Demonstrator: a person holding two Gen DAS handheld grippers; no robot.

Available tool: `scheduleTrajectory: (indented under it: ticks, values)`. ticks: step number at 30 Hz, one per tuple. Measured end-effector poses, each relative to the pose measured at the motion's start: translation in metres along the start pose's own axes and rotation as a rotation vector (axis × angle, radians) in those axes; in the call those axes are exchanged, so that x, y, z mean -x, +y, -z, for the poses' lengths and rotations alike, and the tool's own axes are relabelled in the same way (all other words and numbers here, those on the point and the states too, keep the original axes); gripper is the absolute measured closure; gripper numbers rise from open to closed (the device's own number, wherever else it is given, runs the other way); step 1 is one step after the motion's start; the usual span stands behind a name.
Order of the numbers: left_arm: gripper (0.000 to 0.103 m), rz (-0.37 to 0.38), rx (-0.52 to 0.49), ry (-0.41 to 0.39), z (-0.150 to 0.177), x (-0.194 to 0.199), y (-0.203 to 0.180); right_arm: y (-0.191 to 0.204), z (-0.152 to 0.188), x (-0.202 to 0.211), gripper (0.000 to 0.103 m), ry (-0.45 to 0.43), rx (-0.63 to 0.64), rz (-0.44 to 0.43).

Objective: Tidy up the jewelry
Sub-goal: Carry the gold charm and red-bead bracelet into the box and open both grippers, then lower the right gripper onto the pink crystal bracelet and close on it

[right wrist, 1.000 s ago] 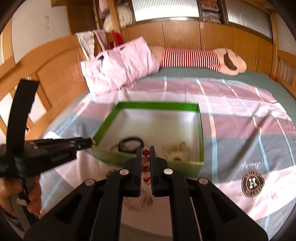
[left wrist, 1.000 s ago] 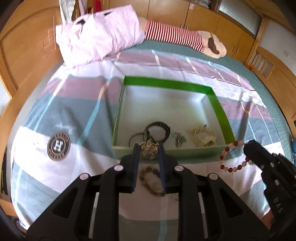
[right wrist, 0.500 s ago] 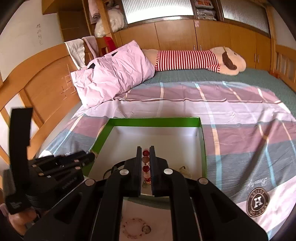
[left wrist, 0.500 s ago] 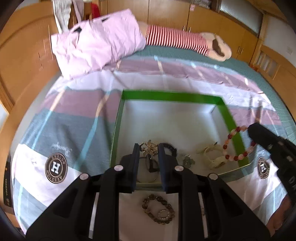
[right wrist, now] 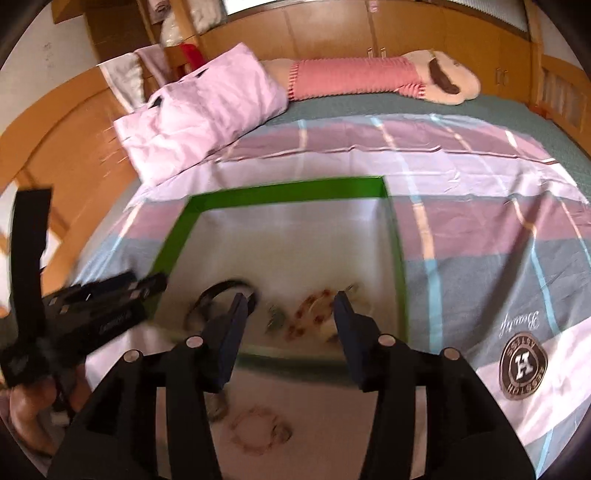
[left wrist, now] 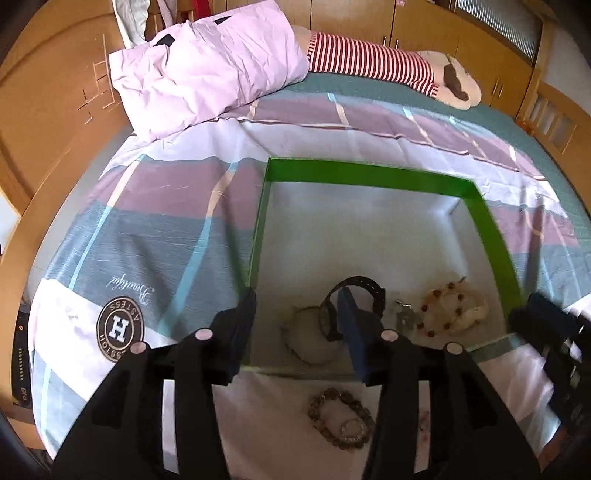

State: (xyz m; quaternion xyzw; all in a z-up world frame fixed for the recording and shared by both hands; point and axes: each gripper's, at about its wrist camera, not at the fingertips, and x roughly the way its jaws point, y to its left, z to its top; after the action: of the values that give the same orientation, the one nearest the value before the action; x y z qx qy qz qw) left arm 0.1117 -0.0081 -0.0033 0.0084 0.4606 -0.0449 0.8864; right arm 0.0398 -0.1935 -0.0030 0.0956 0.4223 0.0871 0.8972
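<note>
Room: wood wardrobes (left wrist: 424, 22) & a wood bed frame (left wrist: 44, 110) ring the bed, far behind the green tray.
Bed surface: plaid sheet (left wrist: 155, 229) in purple, teal & white blocks; soft, so the tray prob sits a bit uneven. Round "H" badge (left wrist: 120, 328) is printed on the sheet just left of the tray in your L view.
Pillow: pink pillow (left wrist: 207, 62) beyond the tray's far left corner; striped plush toy (left wrist: 373, 62) lies behind the tray, along the far edge of the bed.
Green tray: green tray (left wrist: 369, 177), white floor, dead ahead of both your tools; far half bare, jewelry bunched at the near wall.
What changed, L: your left gripper (left wrist: 299, 325) has just been opening, jaws apart w/ nothing pinched. The gold chain piece (left wrist: 310, 339) it carried a sec ago now lies pale on the tray floor by the near wall, touching the black band (left wrist: 354, 295).
What changed, R: your right gripper (right wrist: 288, 321) has just been opening too, released & empty. Its red-and-white bead bracelet (left wrist: 447, 310) now rests inside the tray, near-right corner, on the cream cord piece (left wrist: 476, 306).
Meaning: two more pieces in; both tools free for the next pick.
Left outside: dark bead bracelet (left wrist: 341, 417) on the sheet just in front of the tray's near wall; a thin pinkish ring (right wrist: 255, 428) beside it, blurry in the R view.
Small bit: grey-green charm (left wrist: 404, 315) between black band & bead bracelet, inside the tray.
</note>
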Motion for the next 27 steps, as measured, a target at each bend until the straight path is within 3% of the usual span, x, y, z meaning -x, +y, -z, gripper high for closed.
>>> scheduleTrajectory:
  ticks: [4, 7, 9, 10, 11, 12, 17, 19, 21, 27]
  values:
    - [0.047, 0.012, 0.005, 0.029, 0.016, 0.023, 0.002, 0.013, 0.033, -0.008, 0.054, 0.157, 0.064, -0.035]
    - [0.044, -0.021, -0.010, 0.117, 0.036, 0.023, 0.004, 0.013, 0.058, -0.029, 0.055, 0.250, 0.090, 0.009]
    - [0.044, -0.010, -0.003, 0.163, 0.042, 0.018, 0.007, 0.015, 0.070, -0.044, 0.065, 0.298, 0.109, 0.011]
    - [0.044, -0.001, 0.003, 0.185, 0.045, 0.012, 0.009, 0.015, 0.073, -0.049, 0.069, 0.309, 0.114, 0.008]
    - [0.044, -0.003, 0.004, 0.203, 0.048, 0.006, 0.010, 0.015, 0.074, -0.054, 0.082, 0.318, 0.120, 0.013]
    - [0.044, -0.014, 0.006, 0.232, 0.051, -0.002, 0.011, 0.014, 0.074, -0.059, 0.085, 0.318, 0.119, 0.032]
    - [0.044, 0.003, 0.031, 0.337, 0.062, -0.025, 0.017, 0.024, 0.079, -0.080, 0.085, 0.329, 0.163, 0.052]
    - [0.043, 0.000, 0.035, 0.359, 0.065, -0.030, 0.018, 0.035, 0.086, -0.085, 0.085, 0.326, 0.222, 0.099]
    - [0.043, -0.006, 0.031, 0.374, 0.068, -0.033, 0.017, 0.041, 0.088, -0.082, 0.094, 0.322, 0.250, 0.145]
    - [0.040, 0.005, 0.031, 0.399, 0.071, -0.043, 0.012, 0.021, 0.082, -0.059, 0.096, 0.341, 0.125, 0.144]
